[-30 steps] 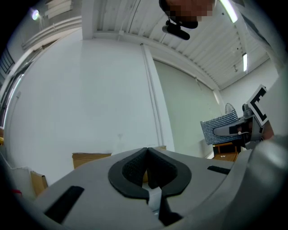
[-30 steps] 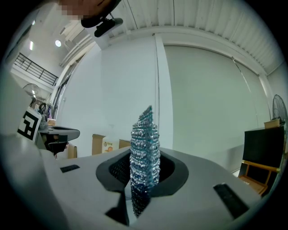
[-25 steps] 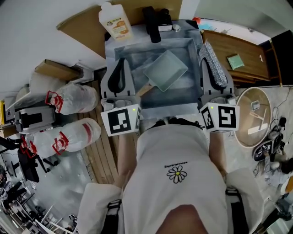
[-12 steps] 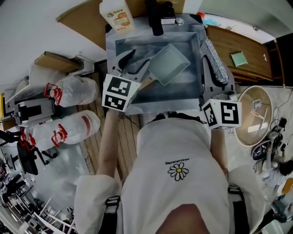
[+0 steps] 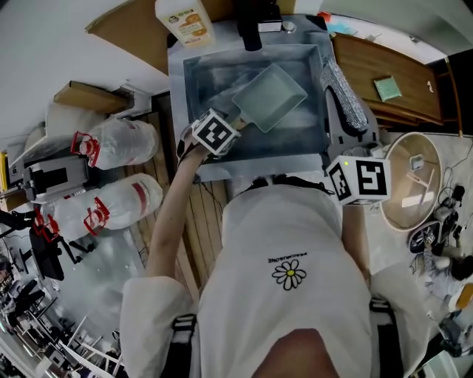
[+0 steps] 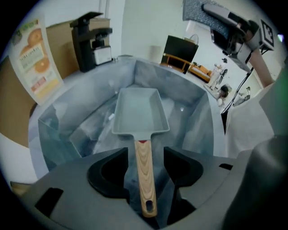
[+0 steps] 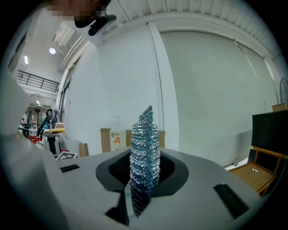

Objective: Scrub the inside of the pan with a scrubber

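Note:
A pale green rectangular pan (image 5: 270, 96) lies in the steel sink (image 5: 247, 166), its wooden handle (image 6: 145, 177) pointing toward me. My left gripper (image 5: 214, 133) reaches into the sink at that handle. In the left gripper view the pan (image 6: 139, 110) lies ahead and the handle runs between the jaws of the left gripper (image 6: 145, 152), which are opening and stand clear of the wood on both sides. My right gripper (image 5: 349, 133) rests at the sink's right rim, shut on a silvery mesh scrubber (image 5: 344, 92). The scrubber (image 7: 144, 152) stands upright in the right gripper (image 7: 143, 179).
A soap bottle (image 5: 185, 18) and a black fixture (image 5: 247, 22) stand behind the sink. A wooden table (image 5: 399, 100) with a green pad (image 5: 386, 88) is to the right, a round basin (image 5: 414, 188) nearer me. Bagged items (image 5: 111, 144) lie on the floor at left.
The left gripper left the sink's left rim, swung right and forward into the sink, and spread its jaws around the pan's handle. The right gripper stayed put with the scrubber.

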Available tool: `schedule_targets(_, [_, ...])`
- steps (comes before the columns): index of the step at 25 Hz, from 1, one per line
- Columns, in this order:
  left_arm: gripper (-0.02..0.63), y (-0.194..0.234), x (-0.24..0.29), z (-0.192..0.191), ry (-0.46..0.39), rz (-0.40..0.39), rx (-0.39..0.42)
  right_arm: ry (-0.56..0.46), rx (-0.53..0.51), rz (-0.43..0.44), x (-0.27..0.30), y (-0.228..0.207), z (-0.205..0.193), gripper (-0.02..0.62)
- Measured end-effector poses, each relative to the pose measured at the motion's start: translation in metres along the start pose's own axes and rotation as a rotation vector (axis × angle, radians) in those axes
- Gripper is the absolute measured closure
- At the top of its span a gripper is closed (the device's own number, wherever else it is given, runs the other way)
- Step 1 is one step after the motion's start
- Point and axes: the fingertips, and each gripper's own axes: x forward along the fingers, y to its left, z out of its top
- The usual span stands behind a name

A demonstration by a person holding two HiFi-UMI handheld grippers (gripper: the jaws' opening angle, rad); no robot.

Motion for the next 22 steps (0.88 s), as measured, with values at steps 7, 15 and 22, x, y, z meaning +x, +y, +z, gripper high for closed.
schedule_targets(7, [0.367, -0.003, 0.036, -0.042, 0.196, -0.042, -0.027, 0.015, -0.004, -0.001, -0.003, -0.002, -0.006, 0.532])
schedule_targets(15, [0.432, -0.003, 0.061, -0.068, 0.337, -0.029, -0.048, 0.035, -0.006, -0.002, -0.004, -0.004, -0.011, 0.532])
schedule_targets(22, [0.489, -0.001, 0.062, -0.069, 0.34, -0.03, -0.058, 0.053, -0.023, -0.004, -0.005, -0.007, -0.015, 0.532])
